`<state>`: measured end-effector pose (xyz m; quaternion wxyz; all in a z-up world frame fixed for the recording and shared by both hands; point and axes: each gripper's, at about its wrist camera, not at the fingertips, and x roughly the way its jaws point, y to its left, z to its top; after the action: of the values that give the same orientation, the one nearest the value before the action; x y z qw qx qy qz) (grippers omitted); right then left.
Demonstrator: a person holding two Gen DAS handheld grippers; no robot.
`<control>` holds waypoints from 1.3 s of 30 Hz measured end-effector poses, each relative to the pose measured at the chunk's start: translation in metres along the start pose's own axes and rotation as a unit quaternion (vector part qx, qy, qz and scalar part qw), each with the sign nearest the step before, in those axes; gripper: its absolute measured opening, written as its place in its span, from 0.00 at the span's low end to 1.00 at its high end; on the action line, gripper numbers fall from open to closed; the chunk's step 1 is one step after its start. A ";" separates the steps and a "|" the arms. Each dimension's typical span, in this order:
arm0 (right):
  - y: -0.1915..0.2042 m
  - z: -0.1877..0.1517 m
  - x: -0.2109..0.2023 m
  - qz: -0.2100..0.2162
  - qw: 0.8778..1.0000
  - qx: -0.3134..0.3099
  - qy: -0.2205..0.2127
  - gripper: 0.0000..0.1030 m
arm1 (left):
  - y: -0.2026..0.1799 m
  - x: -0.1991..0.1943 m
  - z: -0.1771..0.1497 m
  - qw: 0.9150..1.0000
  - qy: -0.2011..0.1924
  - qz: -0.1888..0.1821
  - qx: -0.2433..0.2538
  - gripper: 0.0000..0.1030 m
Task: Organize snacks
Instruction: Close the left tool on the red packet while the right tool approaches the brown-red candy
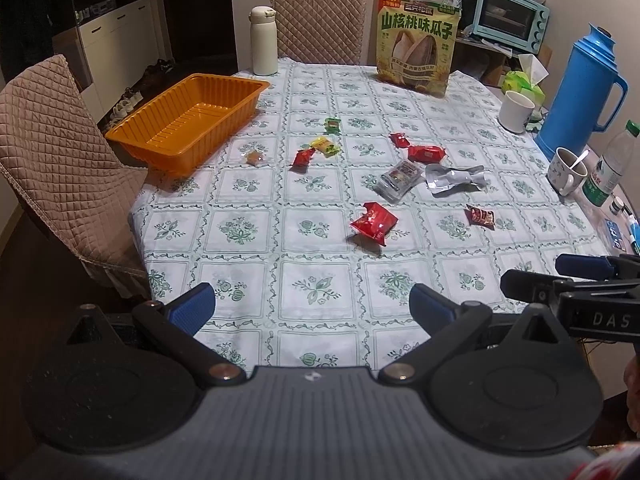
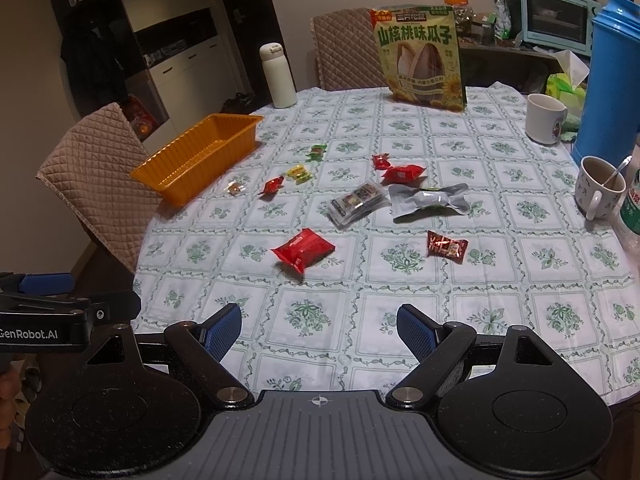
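1. Left gripper (image 1: 312, 308): jaws spread wide, nothing between them, held over the near edge of the table (image 1: 248, 340).
2. Right gripper (image 2: 319, 328): jaws likewise spread and empty, just beside the left gripper.
3. Orange tray (image 1: 188, 120): empty, ahead and to the left of both grippers.
4. Snacks: small wrapped packets scattered ahead; the red packet (image 2: 304, 249) lies nearest, the silver pouch (image 2: 428, 200) farther ahead and right.
5. Sunflower-seed bag (image 2: 420, 52): upright at the far edge.
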<state>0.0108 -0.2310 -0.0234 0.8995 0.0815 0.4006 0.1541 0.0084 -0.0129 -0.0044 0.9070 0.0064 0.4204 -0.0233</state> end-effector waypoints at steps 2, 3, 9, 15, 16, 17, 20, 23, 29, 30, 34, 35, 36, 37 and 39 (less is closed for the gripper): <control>-0.002 -0.001 -0.001 0.000 1.000 0.001 0.000 0.82 | -0.001 0.001 0.000 1.000 0.001 0.000 0.000 1.00; -0.002 -0.001 -0.001 0.000 1.000 0.001 0.001 0.82 | -0.002 0.001 0.000 1.000 0.002 -0.001 0.001 1.00; -0.007 -0.001 0.000 -0.001 1.000 0.004 0.003 0.82 | -0.005 0.007 0.002 1.000 0.009 -0.008 0.002 1.00; -0.016 -0.002 0.005 -0.003 1.000 0.008 0.008 0.82 | -0.009 0.016 0.002 0.999 0.008 -0.030 0.008 1.00; -0.018 -0.002 0.006 -0.004 1.000 0.009 0.008 0.82 | -0.010 0.019 0.003 0.999 0.006 -0.035 0.010 1.00; -0.020 -0.003 0.008 -0.005 1.000 0.010 0.008 0.82 | -0.012 0.022 0.003 0.999 0.004 -0.040 0.012 1.00; -0.028 -0.004 0.011 -0.009 1.000 0.012 0.008 0.82 | -0.015 0.033 0.003 0.998 -0.006 -0.050 0.022 0.98; -0.037 -0.007 0.015 -0.012 1.000 0.017 0.005 0.82 | -0.021 0.046 0.003 0.997 -0.009 -0.060 0.036 0.94; -0.055 -0.010 0.022 -0.016 0.999 0.029 0.003 0.82 | -0.036 0.073 0.009 0.994 -0.018 -0.078 0.070 0.90; -0.058 -0.010 0.023 -0.017 0.999 0.031 0.003 0.82 | -0.039 0.079 0.012 0.994 -0.016 -0.078 0.077 0.90; -0.068 -0.011 0.028 -0.024 0.999 0.039 0.001 0.82 | -0.049 0.098 0.023 0.992 -0.010 -0.083 0.097 0.87; -0.071 -0.011 0.029 -0.027 0.999 0.040 0.001 0.82 | -0.050 0.103 0.025 0.991 -0.009 -0.085 0.100 0.87; -0.073 -0.010 0.029 -0.030 0.999 0.042 0.000 0.82 | -0.052 0.107 0.028 0.991 -0.008 -0.087 0.104 0.87; -0.075 -0.010 0.030 -0.033 0.998 0.044 -0.002 0.82 | -0.054 0.111 0.031 0.990 -0.007 -0.089 0.107 0.86; -0.080 -0.008 0.031 -0.038 0.998 0.048 -0.006 0.82 | -0.057 0.120 0.036 0.989 -0.006 -0.093 0.115 0.85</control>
<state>0.0417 -0.2953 -0.0719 0.9022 0.1103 0.4046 0.1004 0.1106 -0.0751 -0.0717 0.8965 0.0712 0.4086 -0.1558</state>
